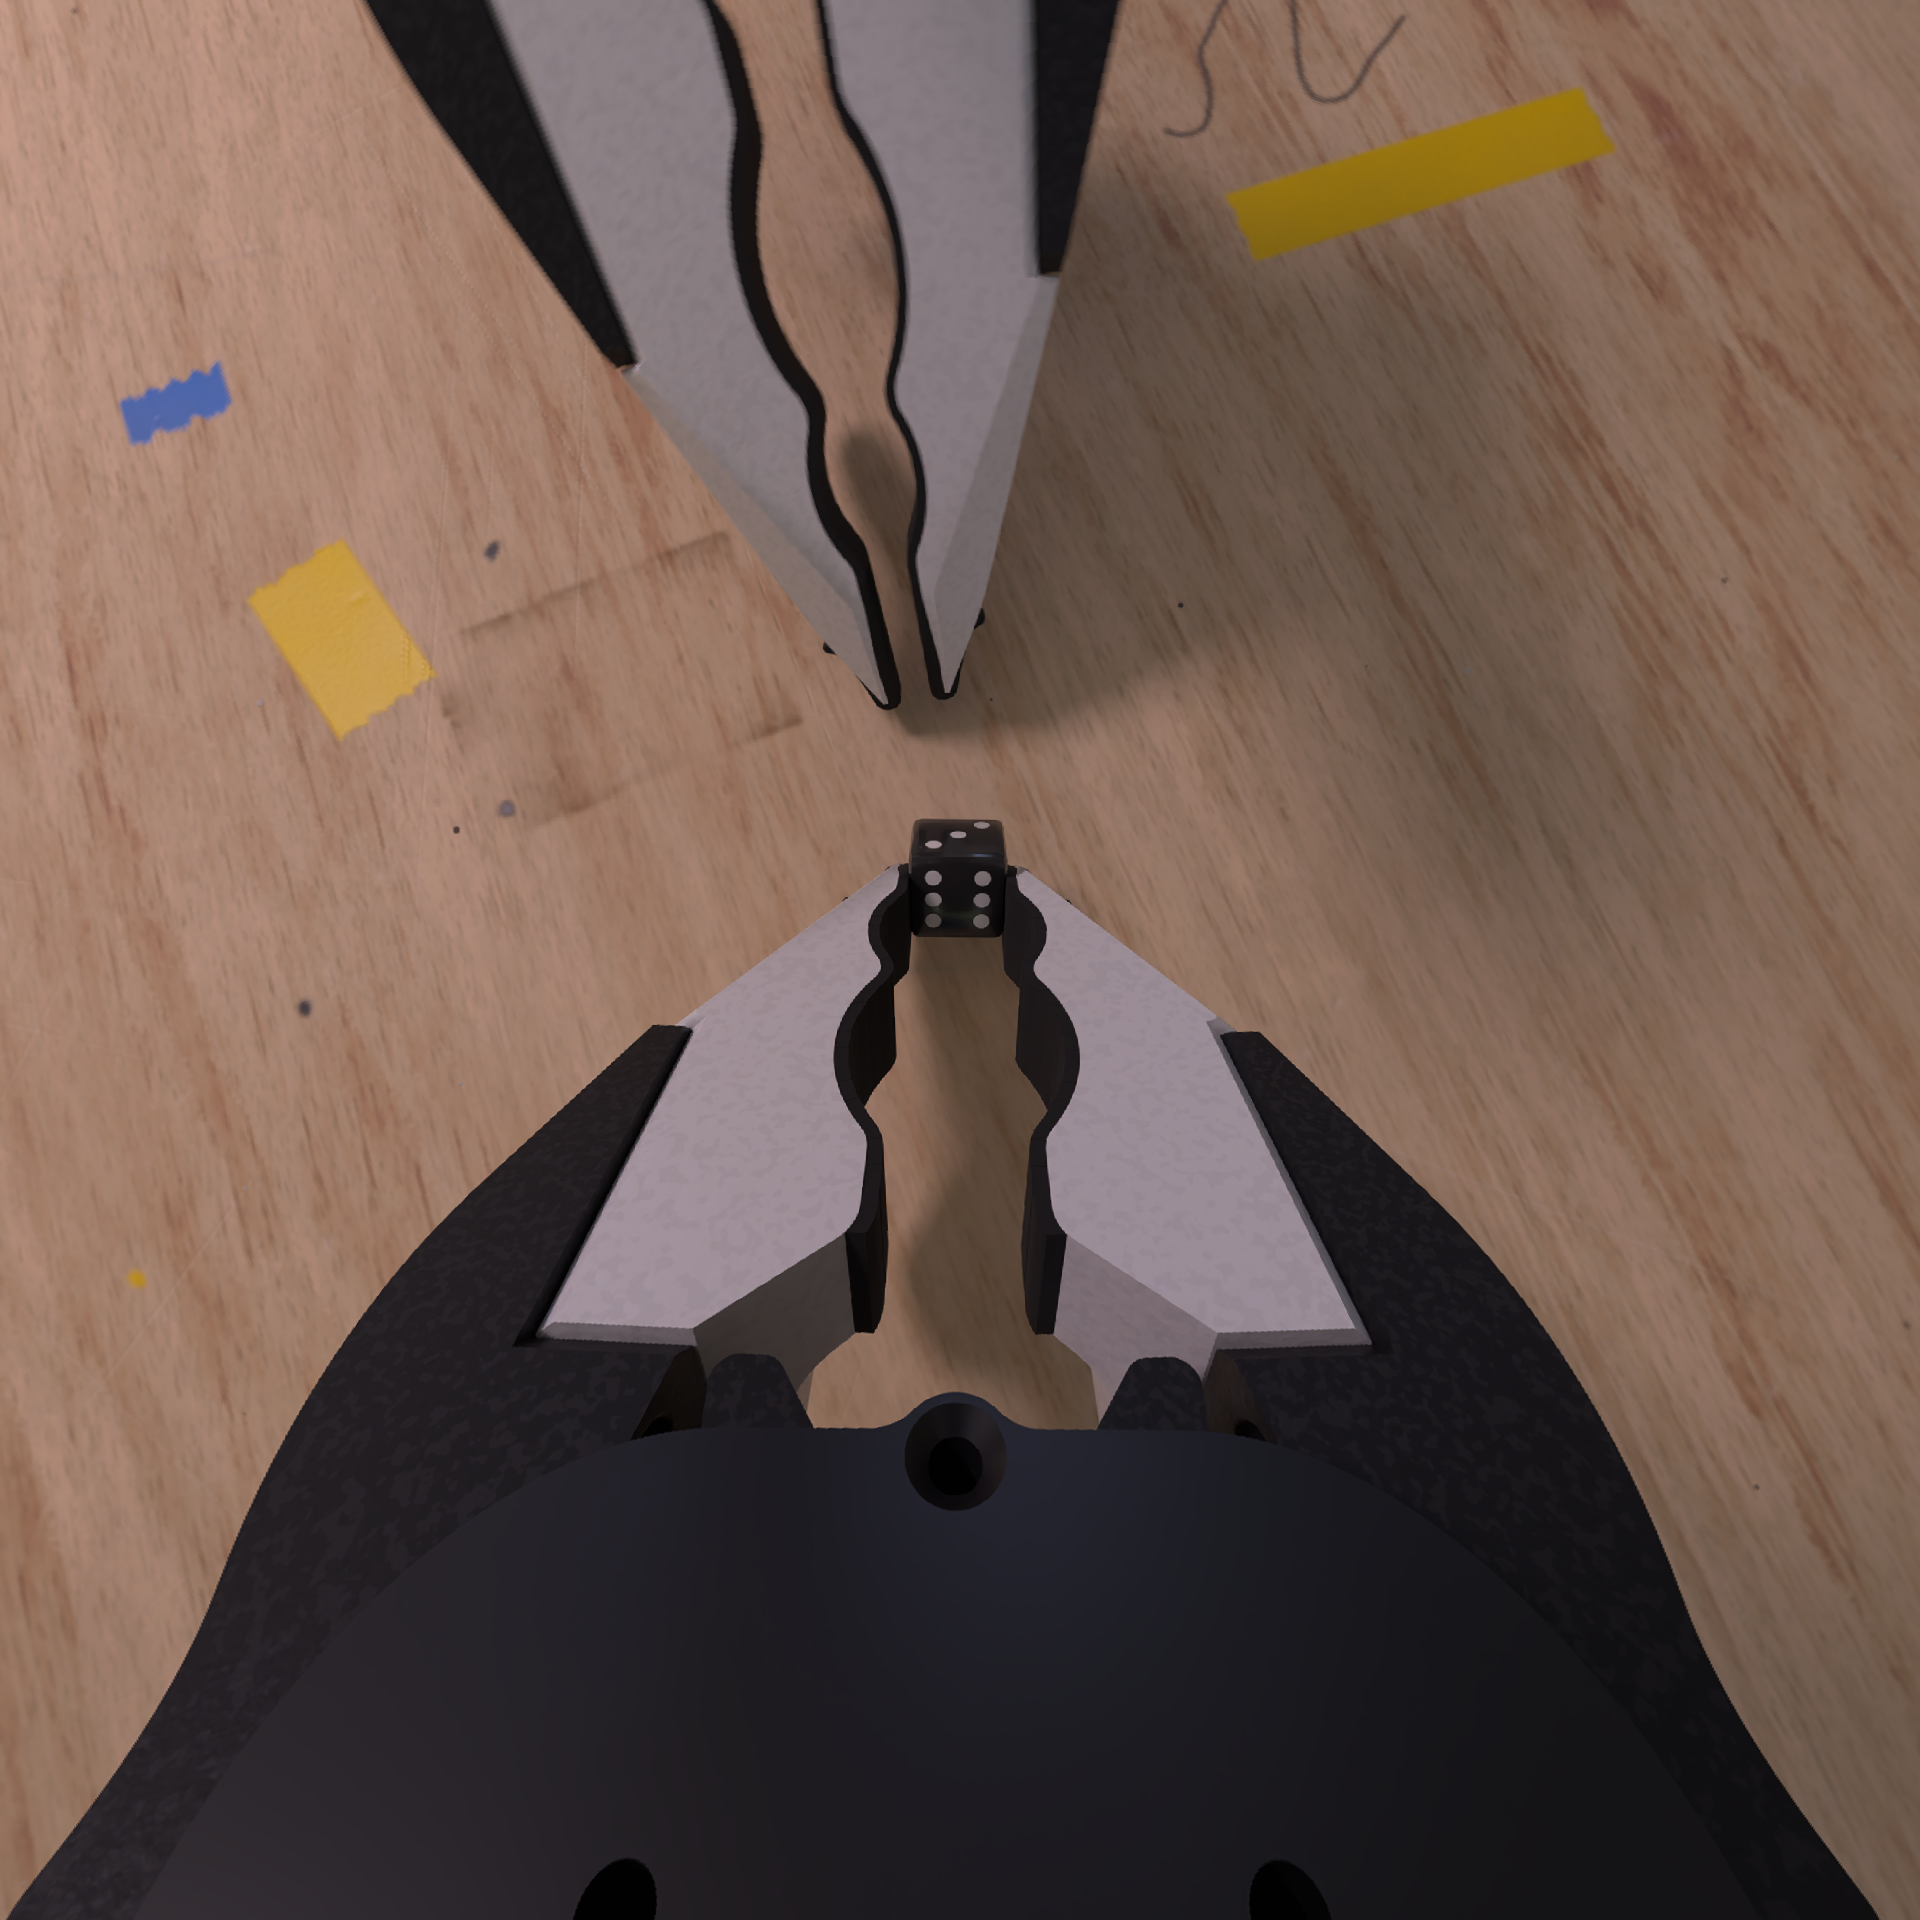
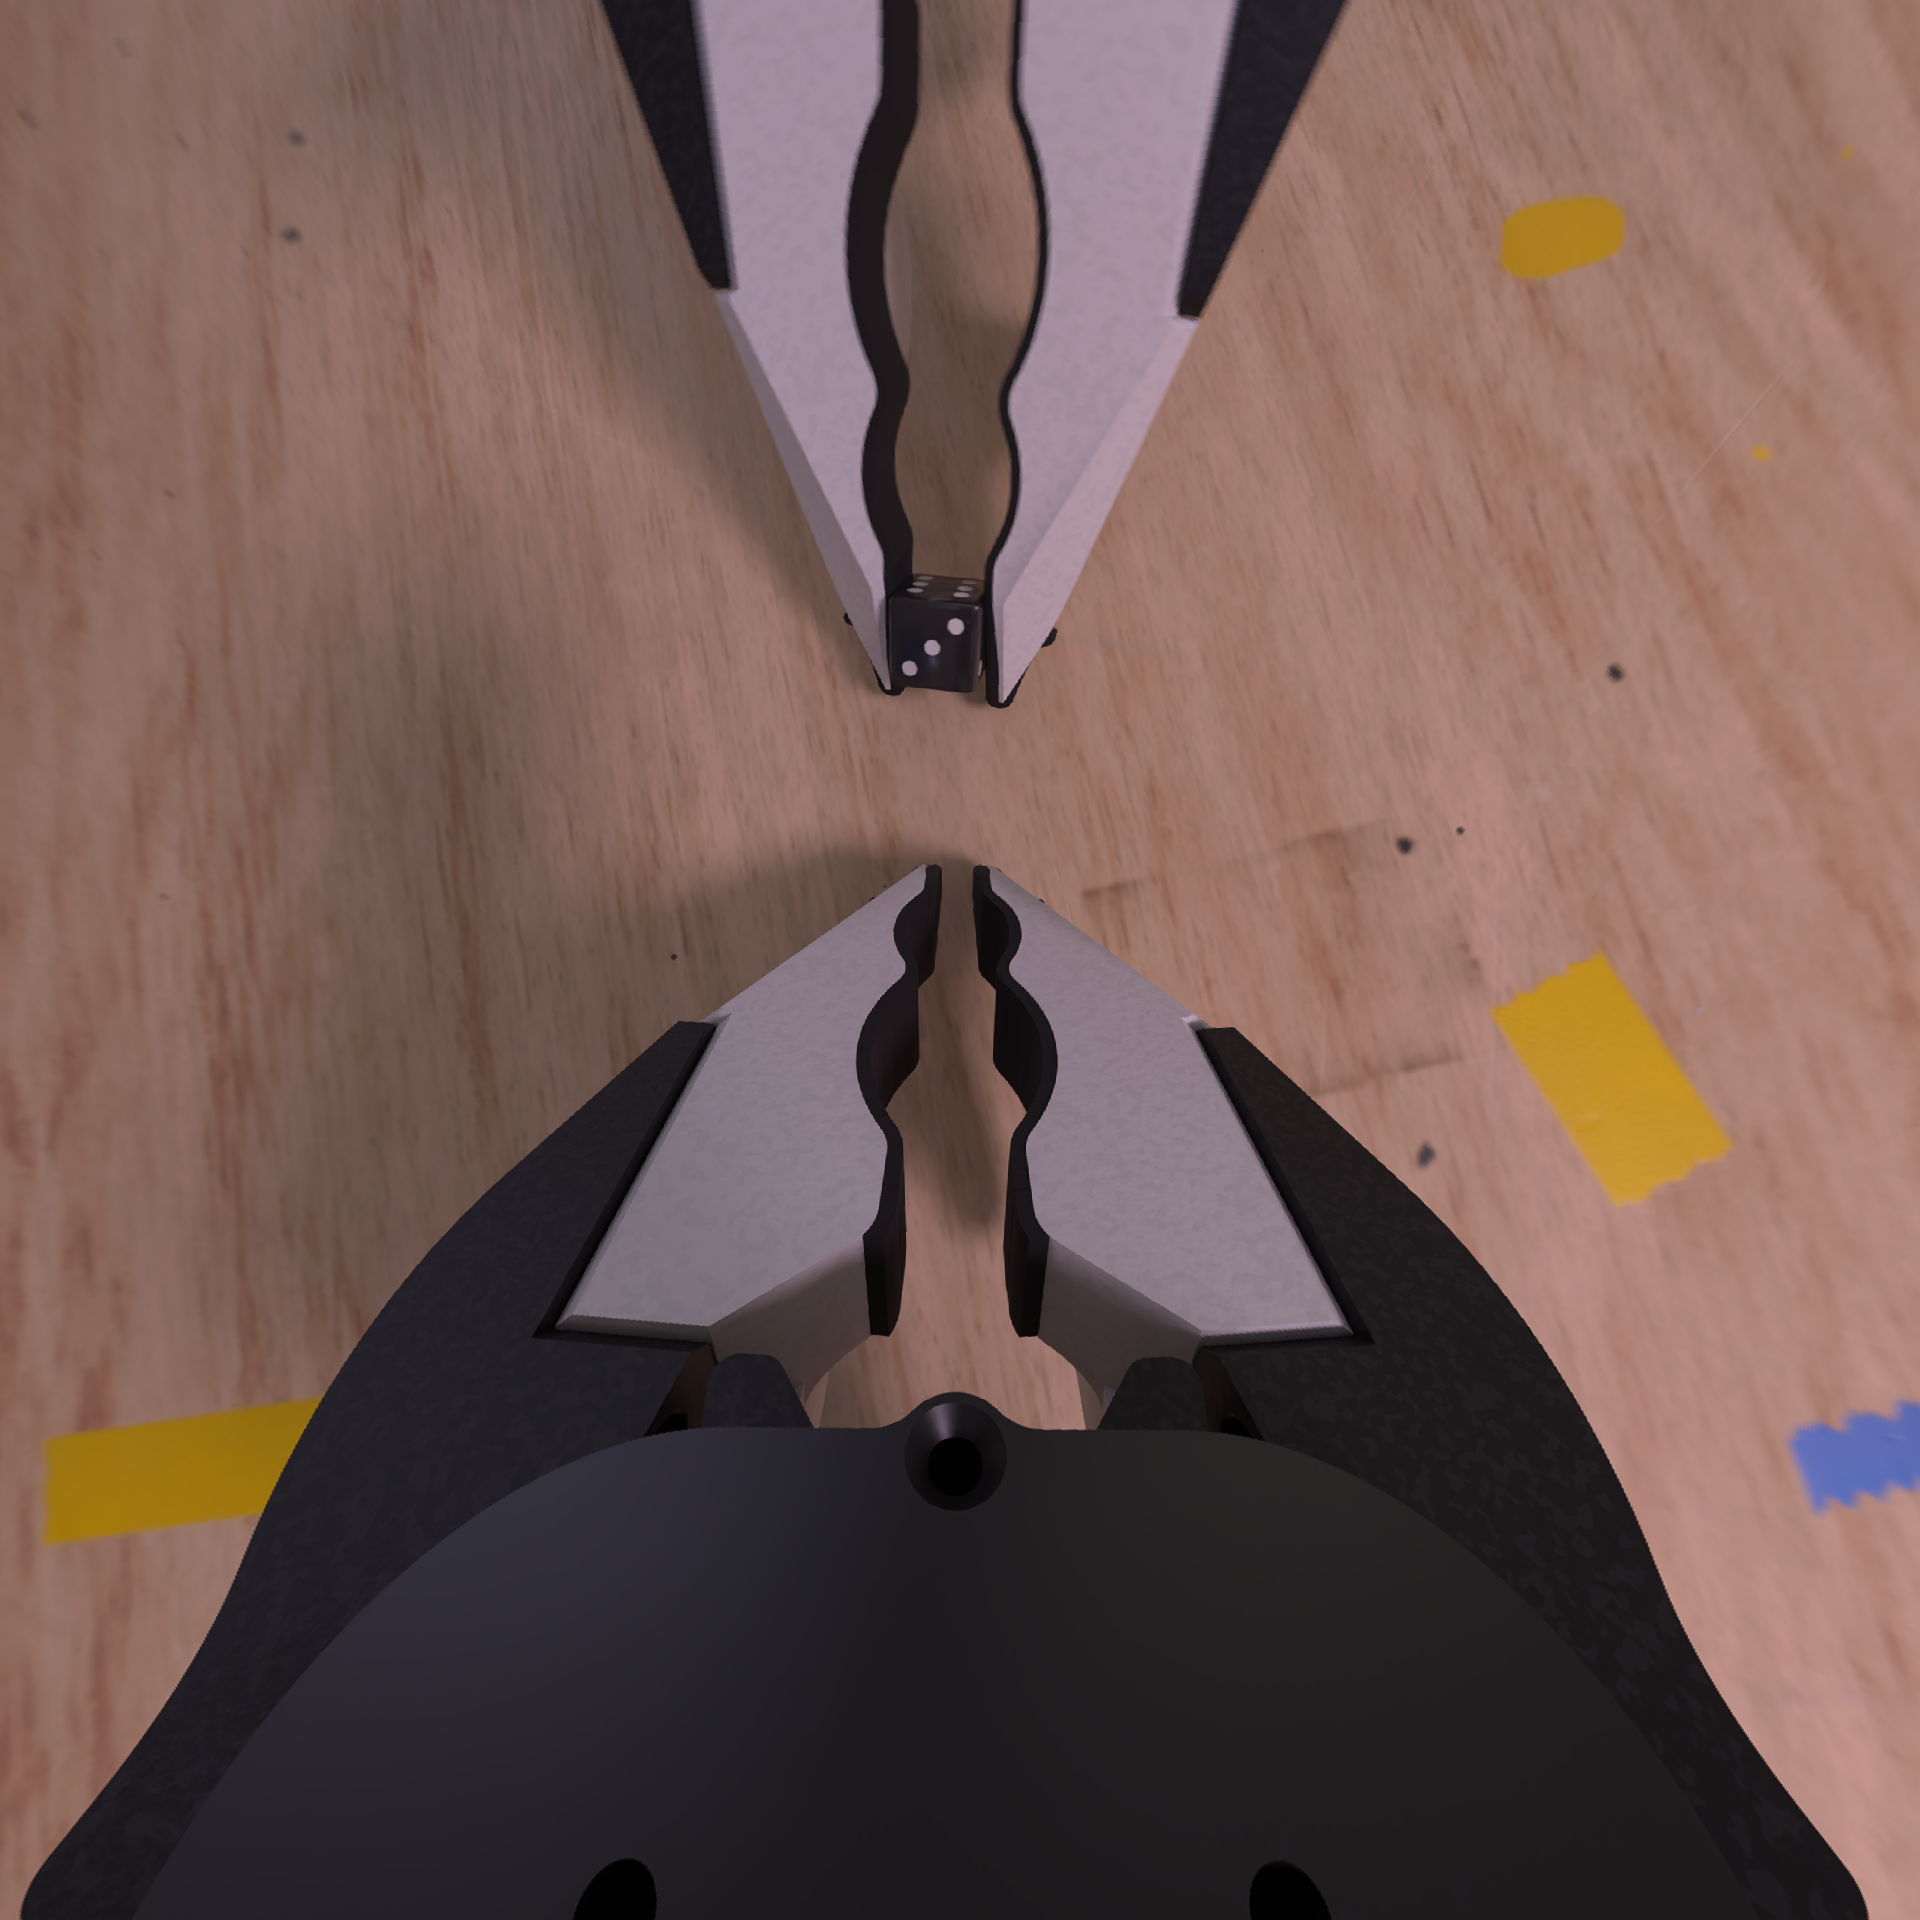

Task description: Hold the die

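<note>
A small black die (image 1: 957, 881) with white pips sits between the tips of my left gripper (image 1: 957, 883), which is shut on it just above the wooden table (image 1: 1455, 831). In the right wrist view the same die (image 2: 934, 632) shows clamped between the left gripper's tips (image 2: 938, 665) straight ahead. My right gripper (image 2: 957, 875) is shut with only a thin slit between its fingers and holds nothing. It faces the left gripper tip to tip, a short gap away, and shows in the left wrist view (image 1: 914, 686) beyond the die.
Flat tape marks lie on the wood: a long yellow strip (image 1: 1418, 171), a yellow patch (image 1: 341, 639) and a blue scrap (image 1: 175, 403). A thin dark thread (image 1: 1288, 73) lies at the far right. A faint rectangular stain (image 1: 623, 675) marks the wood.
</note>
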Action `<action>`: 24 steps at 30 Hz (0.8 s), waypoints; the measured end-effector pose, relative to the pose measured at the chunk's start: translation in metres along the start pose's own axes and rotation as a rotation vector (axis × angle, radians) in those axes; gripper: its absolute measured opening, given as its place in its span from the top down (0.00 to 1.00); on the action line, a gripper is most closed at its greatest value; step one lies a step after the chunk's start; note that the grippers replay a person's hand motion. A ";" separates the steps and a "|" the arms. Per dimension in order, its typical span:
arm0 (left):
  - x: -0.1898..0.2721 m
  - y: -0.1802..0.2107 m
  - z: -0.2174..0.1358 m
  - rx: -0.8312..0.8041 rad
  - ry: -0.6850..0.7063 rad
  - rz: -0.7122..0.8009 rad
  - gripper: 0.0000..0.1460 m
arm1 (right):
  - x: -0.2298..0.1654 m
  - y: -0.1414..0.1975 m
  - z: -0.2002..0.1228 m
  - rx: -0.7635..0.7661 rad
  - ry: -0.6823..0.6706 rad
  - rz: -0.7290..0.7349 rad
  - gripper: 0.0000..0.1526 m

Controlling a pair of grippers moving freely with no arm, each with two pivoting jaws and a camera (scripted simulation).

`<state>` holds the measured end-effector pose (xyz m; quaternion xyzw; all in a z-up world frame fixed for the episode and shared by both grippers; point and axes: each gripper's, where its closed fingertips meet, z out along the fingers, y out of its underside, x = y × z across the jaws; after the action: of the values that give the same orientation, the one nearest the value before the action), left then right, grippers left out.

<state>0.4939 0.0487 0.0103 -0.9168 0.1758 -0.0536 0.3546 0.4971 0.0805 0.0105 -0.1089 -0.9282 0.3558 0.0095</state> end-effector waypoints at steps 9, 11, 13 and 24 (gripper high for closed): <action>0.000 0.000 0.000 0.027 -0.011 -0.030 0.89 | 0.000 -0.001 -0.002 0.075 0.036 0.037 0.96; 0.000 -0.001 0.000 0.026 -0.011 -0.030 0.89 | 0.000 -0.003 -0.002 0.097 0.032 0.052 0.96; 0.000 -0.001 0.000 0.026 -0.012 -0.031 0.89 | -0.001 -0.003 -0.003 0.107 0.027 0.060 0.96; -0.001 -0.001 0.000 0.019 -0.029 -0.026 0.89 | 0.001 -0.005 -0.002 0.107 0.069 0.095 1.00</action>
<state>0.4932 0.0497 0.0104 -0.9163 0.1580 -0.0467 0.3649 0.4959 0.0786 0.0148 -0.1645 -0.9007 0.4009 0.0304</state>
